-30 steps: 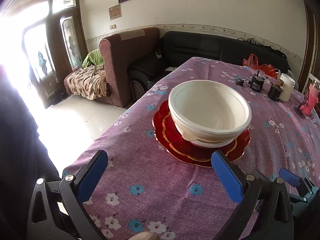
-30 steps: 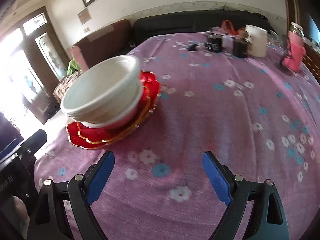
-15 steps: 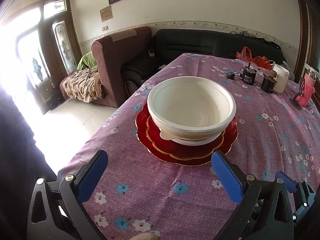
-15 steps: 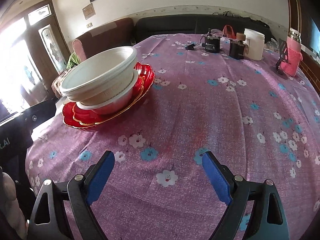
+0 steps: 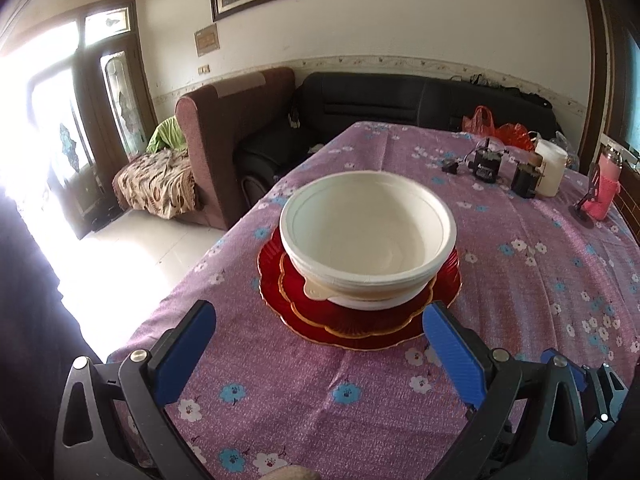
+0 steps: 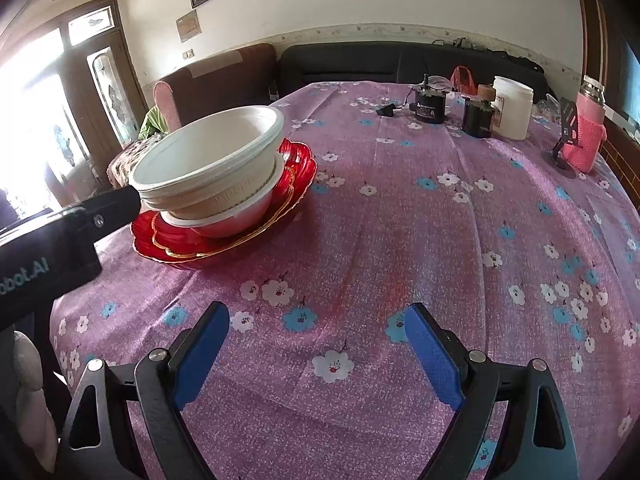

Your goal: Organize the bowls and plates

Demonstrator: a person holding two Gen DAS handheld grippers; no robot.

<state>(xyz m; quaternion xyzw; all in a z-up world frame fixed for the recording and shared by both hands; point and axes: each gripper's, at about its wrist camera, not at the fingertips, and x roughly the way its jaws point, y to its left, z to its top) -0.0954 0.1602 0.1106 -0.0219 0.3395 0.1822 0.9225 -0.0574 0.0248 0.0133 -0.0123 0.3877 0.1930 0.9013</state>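
- Bowls are stacked, cream/white ones nested, sitting on a pile of red plates with gold scalloped edges, all on the purple flowered surface near its left edge
- left tool has its blue pads spread wide, nothing between them, not touching anything; it hangs over the cloth just short of the plates
- from the left wrist view the stack is straight ahead and dead centre between the two fingers, the right pad sits just beside the front rim of the bottom plate but apart from it
- right tool is wide open as well, empty, over bare cloth
- from the right wrist view the stack is off to the left and further up, well apart from that tool; the black body of the left tool pokes in at the left edge, in front of the stack
- both tools point down at a slant toward the surface
- far end of the surface has a white jar, a couple of black gadgets and a pink bottle, well away from the stack
- a bit of a hand shows at the bottom left of the right wrist view
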